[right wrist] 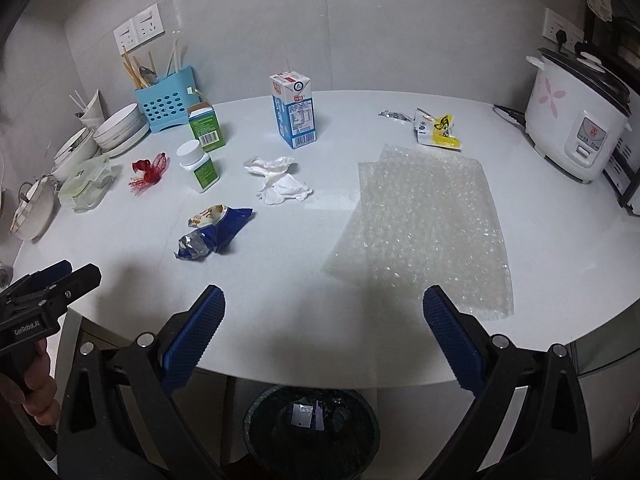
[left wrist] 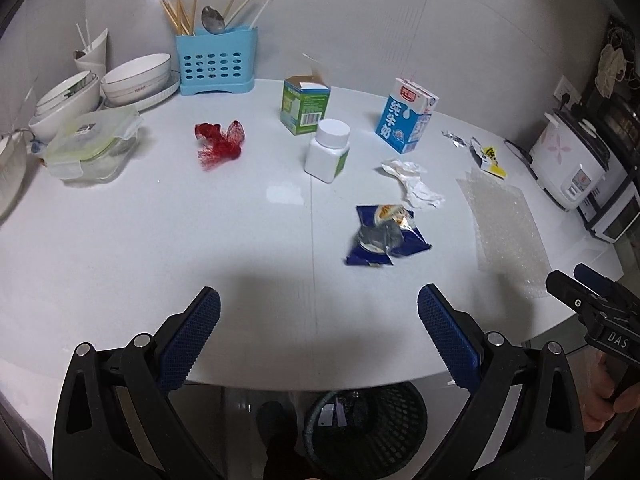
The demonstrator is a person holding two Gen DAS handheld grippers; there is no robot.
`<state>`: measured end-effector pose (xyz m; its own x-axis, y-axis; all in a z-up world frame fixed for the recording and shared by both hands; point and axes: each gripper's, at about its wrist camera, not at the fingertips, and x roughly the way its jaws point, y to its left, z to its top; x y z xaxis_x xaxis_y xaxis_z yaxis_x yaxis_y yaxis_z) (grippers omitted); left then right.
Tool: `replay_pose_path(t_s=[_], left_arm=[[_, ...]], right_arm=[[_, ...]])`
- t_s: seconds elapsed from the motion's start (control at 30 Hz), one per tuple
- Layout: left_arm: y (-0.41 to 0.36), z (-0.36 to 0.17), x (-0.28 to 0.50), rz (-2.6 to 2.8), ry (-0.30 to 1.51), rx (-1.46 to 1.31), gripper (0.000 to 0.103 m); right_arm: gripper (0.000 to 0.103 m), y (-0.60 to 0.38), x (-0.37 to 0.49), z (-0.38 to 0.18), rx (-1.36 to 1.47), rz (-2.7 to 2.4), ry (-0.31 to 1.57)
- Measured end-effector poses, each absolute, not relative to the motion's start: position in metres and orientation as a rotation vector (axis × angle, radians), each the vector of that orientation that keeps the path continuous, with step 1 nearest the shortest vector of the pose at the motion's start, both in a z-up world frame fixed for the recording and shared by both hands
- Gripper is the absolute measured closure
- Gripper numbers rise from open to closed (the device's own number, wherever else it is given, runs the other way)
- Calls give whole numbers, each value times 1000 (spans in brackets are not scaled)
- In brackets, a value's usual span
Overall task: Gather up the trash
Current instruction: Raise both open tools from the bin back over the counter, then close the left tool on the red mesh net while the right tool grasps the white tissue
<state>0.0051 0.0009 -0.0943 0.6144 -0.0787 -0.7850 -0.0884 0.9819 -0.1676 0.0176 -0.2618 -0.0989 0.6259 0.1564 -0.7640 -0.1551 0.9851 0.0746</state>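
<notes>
Left gripper (left wrist: 319,320): jaws spread, nothing held.
Right gripper (right wrist: 324,320): same, poised at table (right wrist: 280,288) edge.
Bin (right wrist: 312,424): below edge, handy for drops.
Wrapper (right wrist: 214,232): nearest trash, likely first.

The white desk (right wrist: 280,300) carries a milk carton (right wrist: 294,110). Left of the carton: green box (right wrist: 206,126), white bottle (right wrist: 199,166), red netting (right wrist: 147,172). Right: bubble wrap (right wrist: 424,220). In front: crumpled tissue (right wrist: 278,180), blue wrapper (right wrist: 214,232).

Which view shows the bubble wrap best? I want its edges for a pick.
The right wrist view: the whole bubble wrap lies ahead, outline clear. The left wrist view shows it foreshortened at the right side, edges faint.
</notes>
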Motion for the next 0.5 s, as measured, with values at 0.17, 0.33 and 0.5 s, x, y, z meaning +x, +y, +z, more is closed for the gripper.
replay_pose_path(t_s=[0.17, 0.33, 0.5], left_arm=[[28, -95, 39, 27, 907, -202, 6], [55, -98, 80, 45, 900, -190, 6], [77, -105, 122, 49, 901, -163, 6]], right_arm=[[8, -245, 52, -98, -2, 177, 893], [10, -226, 92, -101, -6, 181, 921], [14, -205, 131, -110, -13, 185, 964]])
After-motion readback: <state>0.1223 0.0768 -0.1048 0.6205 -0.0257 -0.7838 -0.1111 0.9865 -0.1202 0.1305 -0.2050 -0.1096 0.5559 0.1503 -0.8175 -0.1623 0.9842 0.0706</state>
